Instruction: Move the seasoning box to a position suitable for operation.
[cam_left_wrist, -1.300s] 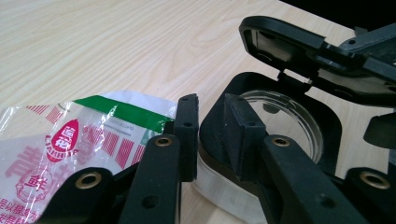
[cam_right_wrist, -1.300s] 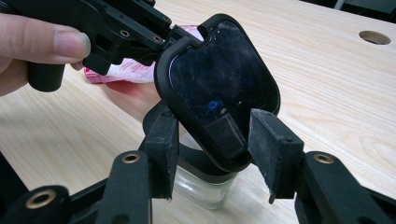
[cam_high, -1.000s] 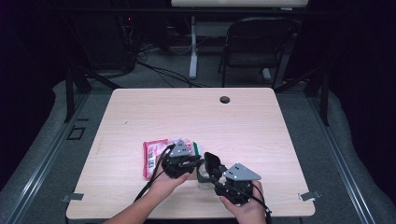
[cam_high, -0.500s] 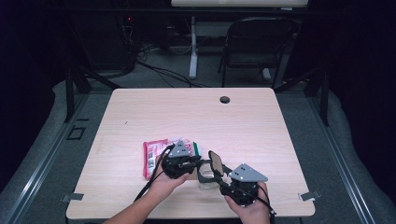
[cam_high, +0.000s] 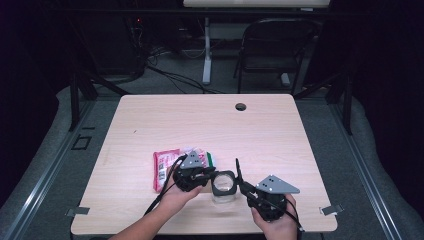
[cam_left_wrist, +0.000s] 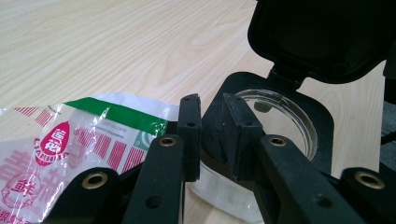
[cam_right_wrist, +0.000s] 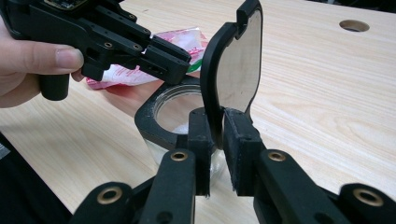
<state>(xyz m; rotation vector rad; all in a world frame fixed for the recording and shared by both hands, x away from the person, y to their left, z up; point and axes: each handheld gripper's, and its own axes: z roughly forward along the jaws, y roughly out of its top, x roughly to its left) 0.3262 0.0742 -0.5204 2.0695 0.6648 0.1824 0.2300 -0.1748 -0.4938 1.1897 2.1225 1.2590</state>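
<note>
Looking down on light wood-grain table (cam_high: 210, 125), round cable hole (cam_high: 241, 106) near its far edge. Sitting on grey floor (cam_high: 350, 165) w/ dark rails running alongside, left & right of table. Standing beyond table's far edge: black folding chair (cam_high: 272, 50), white post (cam_high: 206, 50), cables (cam_high: 170, 75) trailing over floor. Fading to near-black bkgd behind table.
</note>
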